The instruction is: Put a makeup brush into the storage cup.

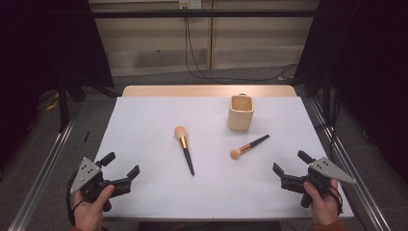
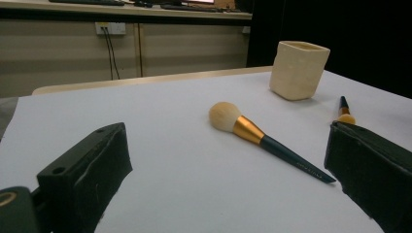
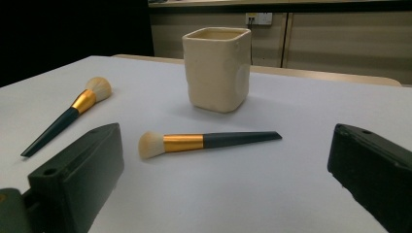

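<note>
Two makeup brushes lie flat on the white table. The larger brush rests near the middle, bristles pointing away from me. The smaller brush lies to its right, bristles toward me. A cream square cup stands upright behind them. My left gripper is held at the near left corner, open and empty. At the near right my right gripper is also open with nothing between its fingers.
A wooden strip edges the table's far side. Metal rails run along both sides of the table. Cables trail over the floor behind, with dark curtains at the left and right.
</note>
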{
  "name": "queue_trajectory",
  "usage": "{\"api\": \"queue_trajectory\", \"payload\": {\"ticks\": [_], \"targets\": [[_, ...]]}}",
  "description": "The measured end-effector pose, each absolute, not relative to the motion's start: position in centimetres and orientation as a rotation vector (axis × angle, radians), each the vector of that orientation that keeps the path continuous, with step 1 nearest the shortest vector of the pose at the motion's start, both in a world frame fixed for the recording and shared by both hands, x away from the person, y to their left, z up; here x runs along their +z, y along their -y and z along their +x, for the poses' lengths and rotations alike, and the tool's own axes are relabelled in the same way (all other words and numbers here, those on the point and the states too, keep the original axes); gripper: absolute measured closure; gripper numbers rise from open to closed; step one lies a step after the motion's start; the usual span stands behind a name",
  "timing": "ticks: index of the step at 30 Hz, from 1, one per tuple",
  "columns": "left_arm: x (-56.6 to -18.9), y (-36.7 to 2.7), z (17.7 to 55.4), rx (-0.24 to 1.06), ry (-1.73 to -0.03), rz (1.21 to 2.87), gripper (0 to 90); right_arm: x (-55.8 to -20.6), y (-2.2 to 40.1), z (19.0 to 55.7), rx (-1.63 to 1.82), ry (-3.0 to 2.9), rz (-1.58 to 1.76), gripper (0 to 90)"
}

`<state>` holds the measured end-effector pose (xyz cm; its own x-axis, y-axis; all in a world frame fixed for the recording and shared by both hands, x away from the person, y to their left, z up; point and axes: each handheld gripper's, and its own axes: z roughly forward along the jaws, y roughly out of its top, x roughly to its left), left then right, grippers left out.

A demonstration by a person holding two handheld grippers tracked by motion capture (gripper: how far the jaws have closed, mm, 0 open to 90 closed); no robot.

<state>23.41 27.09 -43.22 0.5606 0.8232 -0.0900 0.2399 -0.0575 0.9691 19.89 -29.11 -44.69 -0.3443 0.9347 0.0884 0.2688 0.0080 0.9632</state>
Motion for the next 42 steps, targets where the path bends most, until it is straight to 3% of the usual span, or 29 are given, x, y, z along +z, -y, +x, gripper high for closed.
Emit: {"api": "queue_trajectory", "payload": {"ticks": [23, 42], "targets": [[-43.1, -26.5, 23.2, 0.574, -0.889, 1.659, 3.5, -44.8, 28.6, 20.2, 1.370, -1.704, 1.246, 0.0], [-42.3, -23.6, 24.4, 0.536, -0.825, 1.719, 3.5, -44.7, 28.2, 20.3, 1.380, -1.715, 1.228, 0.0]]}}
